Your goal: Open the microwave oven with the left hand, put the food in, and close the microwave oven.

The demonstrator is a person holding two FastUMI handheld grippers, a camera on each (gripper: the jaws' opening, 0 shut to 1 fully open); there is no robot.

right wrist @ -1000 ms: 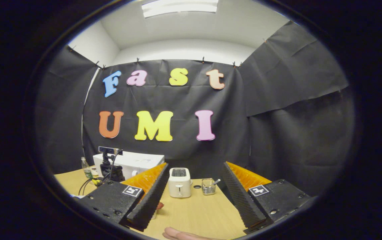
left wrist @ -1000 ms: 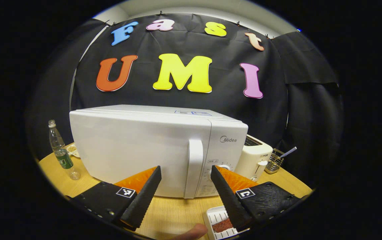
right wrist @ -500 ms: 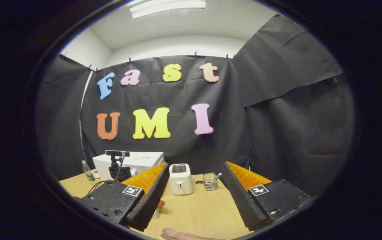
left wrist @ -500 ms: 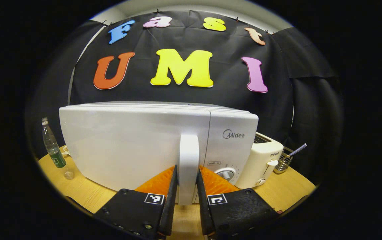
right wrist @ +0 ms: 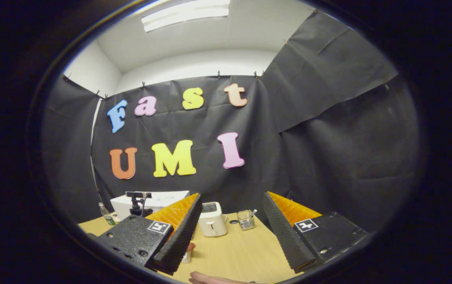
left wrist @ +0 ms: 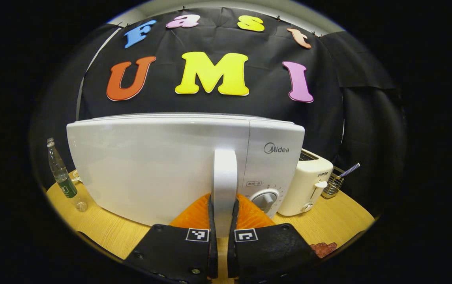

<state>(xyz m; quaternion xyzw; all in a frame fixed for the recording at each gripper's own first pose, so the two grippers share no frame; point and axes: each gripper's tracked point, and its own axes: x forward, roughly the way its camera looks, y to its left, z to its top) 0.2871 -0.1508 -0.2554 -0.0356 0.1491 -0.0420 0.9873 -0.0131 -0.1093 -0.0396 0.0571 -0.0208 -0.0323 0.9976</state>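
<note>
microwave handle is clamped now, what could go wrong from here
The left gripper grips the handle near its lower end, so a pull might slip off or drag the whole microwave across the table. The swinging door could also strike the bottle standing by its left side.

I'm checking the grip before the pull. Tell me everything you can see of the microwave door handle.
The handle is a white, glossy, plastic-looking vertical bar with a rounded top, standing upright at the door's right edge beside the control panel. The left tool is closed on its lower part, one finger pressing each side. The door looks shut.
</note>
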